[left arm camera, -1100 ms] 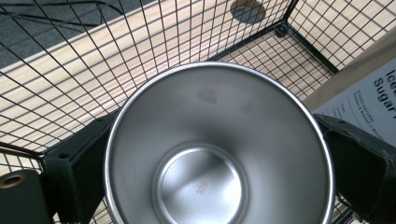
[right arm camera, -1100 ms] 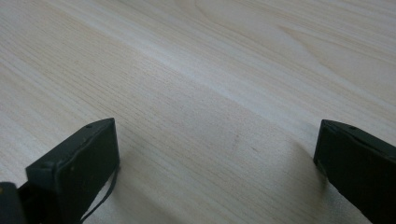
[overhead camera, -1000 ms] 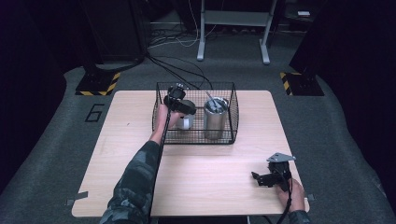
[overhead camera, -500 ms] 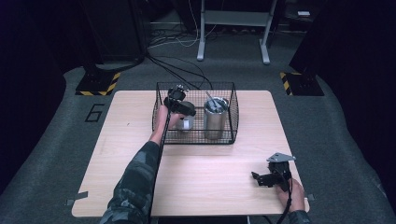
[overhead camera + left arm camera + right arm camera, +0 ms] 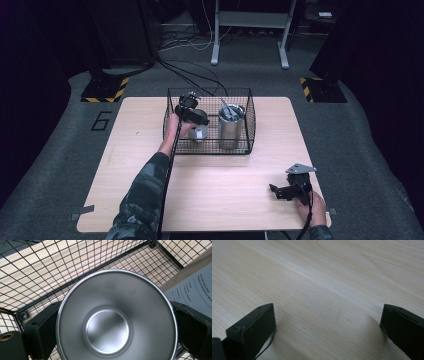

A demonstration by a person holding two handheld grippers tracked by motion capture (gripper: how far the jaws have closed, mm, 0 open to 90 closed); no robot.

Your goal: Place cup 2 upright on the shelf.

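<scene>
The left gripper (image 5: pixel 191 112) sat inside the wire basket (image 5: pixel 248 120), upper middle of the high view, its jaws clamped on either side of a small steel cup (image 5: pixel 117 317). In the left gripper view the cup took up the centre of the frame, mouth toward the camera, polished bottom visible, one black jaw pressed to its wall at lower left and the other at right; the hold looked firm and straddled the widest part, probably so the cup would not slip while moved. The cup (image 5: pixel 199 127) was in the left half of the basket, whether lifted or resting on the mesh floor could not be told. Just right of it in the basket stood a taller steel tumbler (image 5: pixel 230 125) with something sticking out of its top, close enough that a careless swing could knock it. A printed card or box edge (image 5: pixel 192 290) showed at the right of the left gripper view, identity unclear. The camouflage sleeve (image 5: pixel 145 195) ran from the bottom of the high view up to the basket. The right gripper (image 5: pixel 290 189) lay at lower right of the high view, on the wooden table (image 5: pixel 125 165), jaws spread wide with nothing between them; the right gripper view showed bare wood grain between its fingers (image 5: pixel 254 325). Likely parked there to stay out of the way.
</scene>
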